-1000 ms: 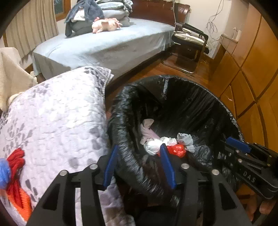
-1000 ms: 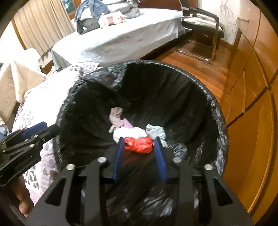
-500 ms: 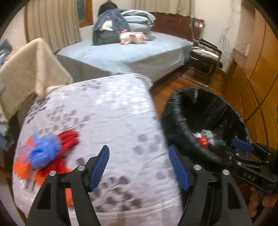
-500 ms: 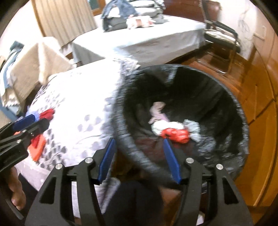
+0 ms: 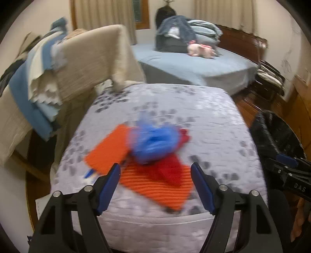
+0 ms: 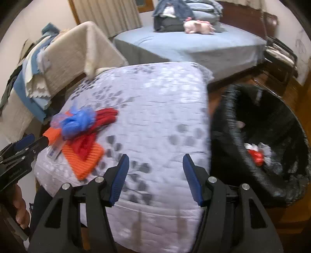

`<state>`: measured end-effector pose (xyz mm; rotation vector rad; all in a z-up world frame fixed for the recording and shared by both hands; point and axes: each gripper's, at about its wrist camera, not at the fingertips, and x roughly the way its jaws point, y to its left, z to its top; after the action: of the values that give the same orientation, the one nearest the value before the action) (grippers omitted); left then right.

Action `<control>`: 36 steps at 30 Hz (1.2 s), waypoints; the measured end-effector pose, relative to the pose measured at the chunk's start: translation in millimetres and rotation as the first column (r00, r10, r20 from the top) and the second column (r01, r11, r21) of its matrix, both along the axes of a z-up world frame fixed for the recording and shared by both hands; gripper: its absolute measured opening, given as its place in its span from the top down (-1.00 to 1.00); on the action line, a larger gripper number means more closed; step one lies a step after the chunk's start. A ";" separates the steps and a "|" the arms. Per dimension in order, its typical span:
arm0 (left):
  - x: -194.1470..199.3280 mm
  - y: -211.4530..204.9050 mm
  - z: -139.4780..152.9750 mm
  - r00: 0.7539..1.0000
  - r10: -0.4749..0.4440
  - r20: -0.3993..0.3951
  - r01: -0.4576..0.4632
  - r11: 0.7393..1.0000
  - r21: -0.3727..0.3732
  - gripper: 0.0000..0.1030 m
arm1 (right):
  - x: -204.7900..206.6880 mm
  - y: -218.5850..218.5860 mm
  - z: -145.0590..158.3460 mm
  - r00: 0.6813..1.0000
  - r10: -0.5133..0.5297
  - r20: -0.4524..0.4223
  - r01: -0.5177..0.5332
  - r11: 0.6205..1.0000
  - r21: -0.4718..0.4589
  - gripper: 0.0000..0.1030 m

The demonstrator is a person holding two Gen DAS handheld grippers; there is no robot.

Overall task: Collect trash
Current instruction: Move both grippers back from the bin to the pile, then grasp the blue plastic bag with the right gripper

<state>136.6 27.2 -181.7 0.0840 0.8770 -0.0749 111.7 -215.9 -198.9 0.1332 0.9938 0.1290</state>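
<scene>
Left wrist view, "DAS" lettering on right hand-held gripper [image 5: 287, 167], rest unreadable.

A lived-in home bedroom — a wide bed [image 6: 194, 44] under a blue-grey sheet fills the far side, piled with folded bedding and clothes [image 5: 180, 35] and a pink soft toy [image 6: 196, 26] lying just in front of them. A dark wooden headboard [image 5: 239, 41] backs the bed, and long beige curtains [image 6: 108, 17] hang beside a wood-framed window. Nearer, a quilted grey-patterned mattress [image 6: 155, 109] carries knitted red and orange items, while towels and blankets [image 5: 58, 64] drape over a rack to the left. A metal-framed chair [image 5: 270, 77] stands on polished wood flooring, wood-panelled cabinets [image 5: 299, 105] line the right side, and a bin lined with a black bag [image 6: 272, 140] sits on the floor — all plainly domestic.
</scene>
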 end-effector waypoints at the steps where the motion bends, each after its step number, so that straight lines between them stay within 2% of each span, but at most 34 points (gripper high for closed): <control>1: 1.7 9.0 -0.3 1.000 0.012 0.002 -0.012 1.000 -0.002 -0.43 | 3.2 9.3 -1.3 1.000 0.011 -0.001 -0.011 1.000 0.000 -0.10; 10: 15.4 72.6 -9.7 0.997 0.076 0.012 -0.076 0.997 -0.018 -0.43 | 25.0 82.9 -7.2 0.998 0.068 0.014 -0.068 0.998 0.017 -0.10; 17: 23.4 95.4 -20.3 0.996 0.083 0.013 -0.083 0.996 -0.015 -0.43 | 47.3 124.3 -7.0 0.994 0.100 0.046 -0.102 0.994 0.032 -0.10; 24: 35.3 106.4 -29.9 0.997 0.074 0.017 -0.074 0.997 0.011 -0.43 | 71.3 149.1 -16.2 0.992 0.115 0.045 -0.116 0.993 0.036 -0.10; 36: 52.4 116.9 -43.8 0.998 0.055 -0.001 -0.055 0.998 -0.027 -0.43 | 95.3 164.4 -41.9 0.993 0.121 -0.006 -0.121 0.992 0.021 -0.09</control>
<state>189.1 144.0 -225.5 0.0349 0.8779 -0.0352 206.9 -51.6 -240.8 0.0924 1.0085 0.2498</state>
